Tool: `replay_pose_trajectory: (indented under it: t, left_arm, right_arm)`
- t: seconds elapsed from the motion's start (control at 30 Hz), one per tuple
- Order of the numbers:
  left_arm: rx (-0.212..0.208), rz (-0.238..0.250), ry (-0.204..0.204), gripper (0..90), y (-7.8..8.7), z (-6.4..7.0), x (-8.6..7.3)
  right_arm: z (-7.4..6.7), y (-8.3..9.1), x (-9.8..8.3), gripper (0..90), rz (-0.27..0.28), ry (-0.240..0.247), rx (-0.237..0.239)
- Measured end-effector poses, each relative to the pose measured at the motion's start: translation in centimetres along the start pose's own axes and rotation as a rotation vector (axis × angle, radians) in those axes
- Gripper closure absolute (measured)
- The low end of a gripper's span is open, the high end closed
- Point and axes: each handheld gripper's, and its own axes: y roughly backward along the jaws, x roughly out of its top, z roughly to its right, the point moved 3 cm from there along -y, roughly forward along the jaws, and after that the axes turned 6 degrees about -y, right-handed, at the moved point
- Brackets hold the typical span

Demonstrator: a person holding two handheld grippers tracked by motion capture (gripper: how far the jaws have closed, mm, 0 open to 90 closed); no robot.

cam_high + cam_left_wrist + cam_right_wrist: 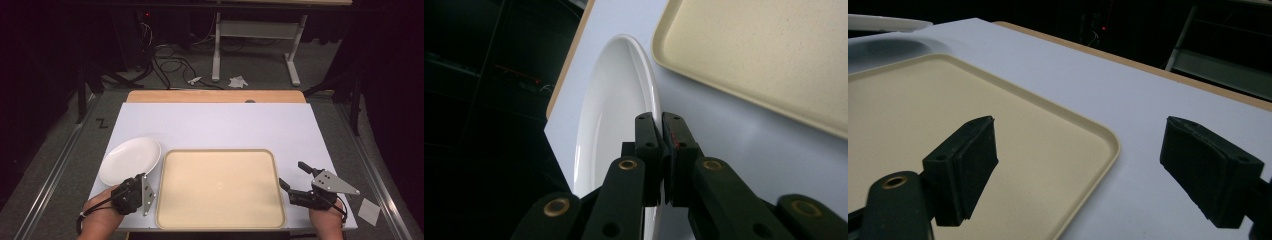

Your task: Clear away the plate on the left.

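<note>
High view: round white ceramic plate at about 9 o'clock on the white-topped bench, just left of the rectangular beige plastic tray. Plate's near edge is pinched by the left tongs, which sit at 7 o'clock, hand under them at the bench's near edge. Plate looks tilted, far rim lower, near rim raised at the tongs. Tray is bare, centred toward 6 o'clock. Right tongs at 4 o'clock, just beside the tray's right rim, jaws spread, nothing between them. Small white paper square on the floor off the bench's near right corner.

Left gripper view: left tongs clenched on the plate rim, one pad on each face of the rim. Plate runs away from the jaws toward 12 o'clock, seen edge-on. Tray corner at 1 o'clock, apart from the plate, a strip of bench between them.

Right gripper view: right tongs released, wide gap. Left jaw hangs over the tray surface, right jaw over bare bench; tray's rounded corner lies between them. Contact with the tray: cannot tell. Plate edge at 10 o'clock, far off.
</note>
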Motion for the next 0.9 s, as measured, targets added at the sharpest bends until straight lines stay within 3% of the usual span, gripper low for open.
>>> replay_pose_trajectory:
  t: [0.9]
  left_arm:
    - [-0.030,0.134,-0.116,87.0,1.0,2.1,5.4]
  right_arm:
    - [0.0,0.0,0.0,16.0,0.001,-0.001,0.001]
